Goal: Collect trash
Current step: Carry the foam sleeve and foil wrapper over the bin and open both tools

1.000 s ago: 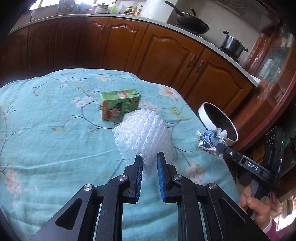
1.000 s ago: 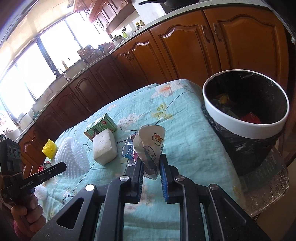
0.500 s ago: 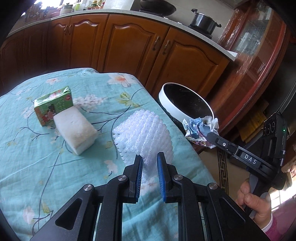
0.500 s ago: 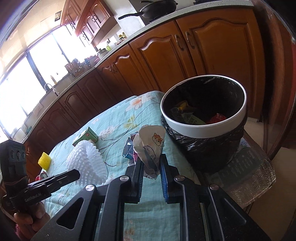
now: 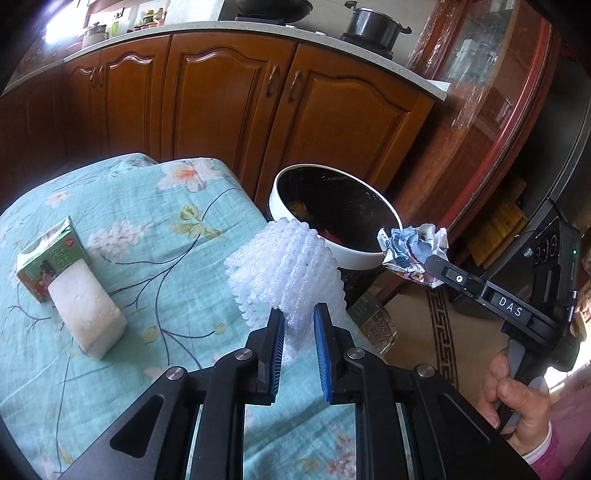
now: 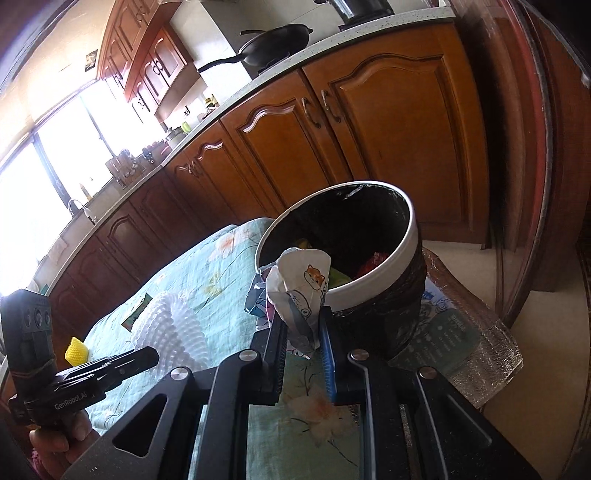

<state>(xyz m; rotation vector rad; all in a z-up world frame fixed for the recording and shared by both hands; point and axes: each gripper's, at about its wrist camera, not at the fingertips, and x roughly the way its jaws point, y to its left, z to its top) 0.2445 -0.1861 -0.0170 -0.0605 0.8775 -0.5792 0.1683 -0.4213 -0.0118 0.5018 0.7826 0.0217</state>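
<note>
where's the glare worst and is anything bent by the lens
Right wrist view: the window is blown out white, hiding detail there. Left wrist view: evenly lit, but the countertop bows in a fisheye curve and the corners go black.

A white foam net (image 5: 284,266), a green carton (image 5: 48,254) and a white block (image 5: 86,314) against a turquoise floral cloth (image 5: 155,221); white-rimmed, black-lined bin (image 5: 354,254).

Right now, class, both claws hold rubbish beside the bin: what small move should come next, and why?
Probably carry the right claw a little further, over the bin's white rim, before opening. Its crumpled printed paper looks level with the near rim, not clearly over the opening. The left claw, shut on white foam netting, can follow.
</note>
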